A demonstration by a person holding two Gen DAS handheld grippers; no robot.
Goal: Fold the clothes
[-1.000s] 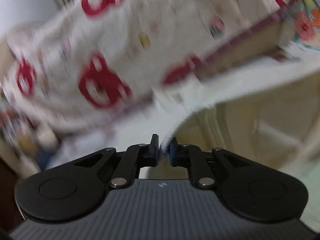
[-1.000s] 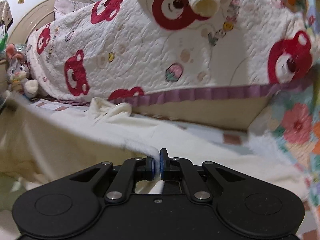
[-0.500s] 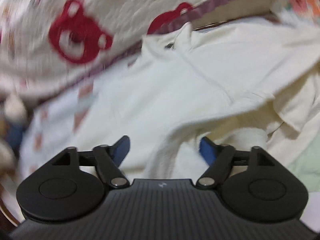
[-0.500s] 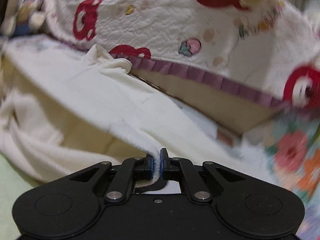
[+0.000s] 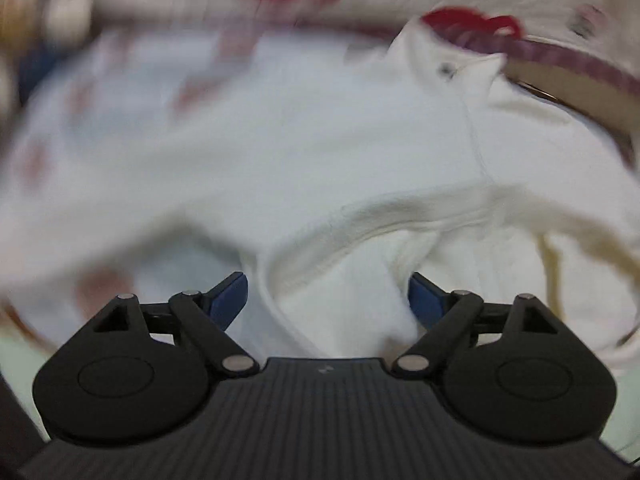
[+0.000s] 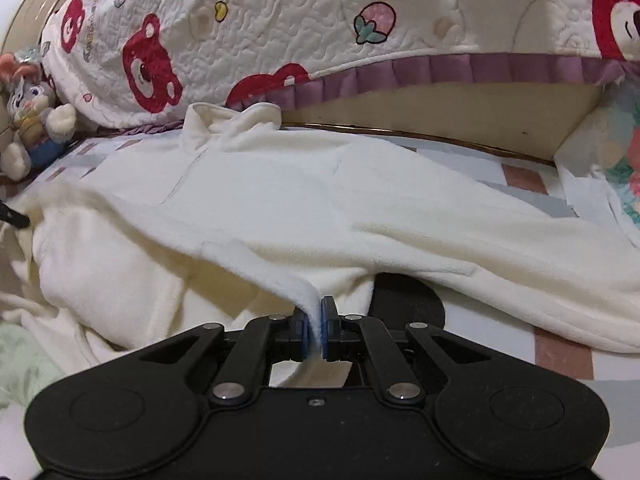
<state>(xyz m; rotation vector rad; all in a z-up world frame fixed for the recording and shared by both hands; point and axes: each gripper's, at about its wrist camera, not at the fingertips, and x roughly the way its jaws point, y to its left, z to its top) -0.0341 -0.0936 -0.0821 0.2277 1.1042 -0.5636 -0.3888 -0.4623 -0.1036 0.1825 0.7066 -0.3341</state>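
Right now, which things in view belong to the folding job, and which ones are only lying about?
Part of the job:
- cream fleece garment, spread on the bed
- right gripper, shut on a fold of it
- left gripper, open over the fabric

Only lying about:
- bear-print quilt
- plush rabbit toy
- floral fabric at the right edge

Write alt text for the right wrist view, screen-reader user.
The right gripper is shut on an edge of a cream fleece garment spread across a bed, collar toward the far side. Behind it hangs a white quilt with red bears and a purple ruffle; a plush bunny sits at far left.
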